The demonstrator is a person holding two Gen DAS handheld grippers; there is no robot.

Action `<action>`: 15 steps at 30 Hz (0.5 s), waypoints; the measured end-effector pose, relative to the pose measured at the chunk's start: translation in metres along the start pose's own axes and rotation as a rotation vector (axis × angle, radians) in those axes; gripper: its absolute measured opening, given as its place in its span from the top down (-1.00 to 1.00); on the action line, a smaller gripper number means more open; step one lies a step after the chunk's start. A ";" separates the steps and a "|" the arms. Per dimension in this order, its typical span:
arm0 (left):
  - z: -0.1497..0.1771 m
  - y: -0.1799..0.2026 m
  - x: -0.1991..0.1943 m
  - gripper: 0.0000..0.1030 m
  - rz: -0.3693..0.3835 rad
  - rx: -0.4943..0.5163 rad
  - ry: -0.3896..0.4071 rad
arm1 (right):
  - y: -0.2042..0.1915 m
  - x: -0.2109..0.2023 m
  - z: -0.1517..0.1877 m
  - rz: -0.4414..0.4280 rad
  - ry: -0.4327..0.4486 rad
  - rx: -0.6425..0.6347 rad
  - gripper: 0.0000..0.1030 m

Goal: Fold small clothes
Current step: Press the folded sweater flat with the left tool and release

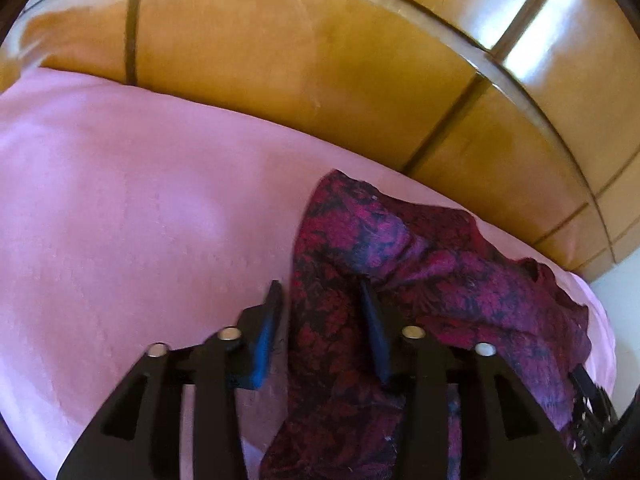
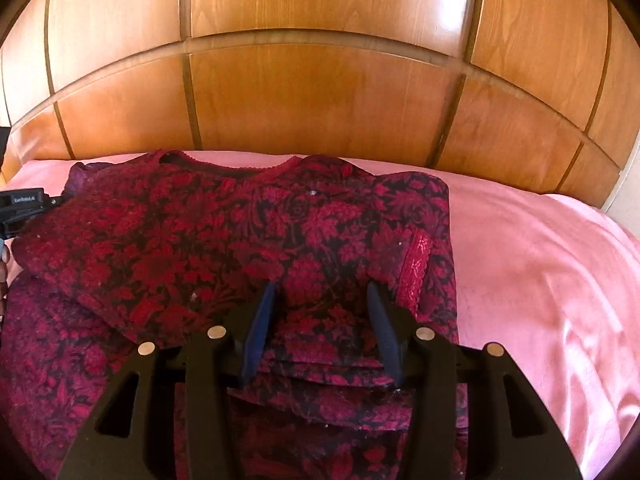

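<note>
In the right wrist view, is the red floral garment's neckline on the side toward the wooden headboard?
Yes. The garment lies on the pink sheet with its scalloped neckline at the far edge, next to the headboard.

A bed spread with a smooth pink sheet carries everything — behind it rises a glossy wooden headboard. Directly on the sheet lies a dark red floral garment, neckline toward the headboard, partly folded over itself — bunched at one side.
</note>
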State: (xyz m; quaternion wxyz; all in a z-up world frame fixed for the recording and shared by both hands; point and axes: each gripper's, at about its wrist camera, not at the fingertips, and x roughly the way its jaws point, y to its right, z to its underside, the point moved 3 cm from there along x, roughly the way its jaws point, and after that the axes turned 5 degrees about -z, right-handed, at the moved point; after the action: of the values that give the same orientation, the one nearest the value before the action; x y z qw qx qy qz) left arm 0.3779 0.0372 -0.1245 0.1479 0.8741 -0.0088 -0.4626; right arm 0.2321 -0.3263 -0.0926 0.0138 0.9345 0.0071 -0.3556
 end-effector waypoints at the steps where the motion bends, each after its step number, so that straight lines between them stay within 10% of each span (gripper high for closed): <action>1: -0.003 0.001 -0.006 -0.04 -0.044 0.006 0.023 | -0.001 -0.001 0.001 0.005 0.004 -0.004 0.09; 9: 0.040 0.029 -0.089 -0.13 -0.110 0.198 0.262 | 0.003 -0.002 0.002 -0.018 0.025 0.018 0.06; 15: 0.076 0.046 -0.049 -0.13 -0.163 0.320 0.178 | 0.002 -0.003 0.003 -0.022 0.036 0.018 0.06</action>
State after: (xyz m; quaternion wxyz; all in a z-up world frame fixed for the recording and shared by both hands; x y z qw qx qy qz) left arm 0.2938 -0.0178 -0.1125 -0.0306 0.9217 0.0014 -0.3867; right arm 0.2277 -0.3284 -0.0925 0.0014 0.9407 0.0142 -0.3388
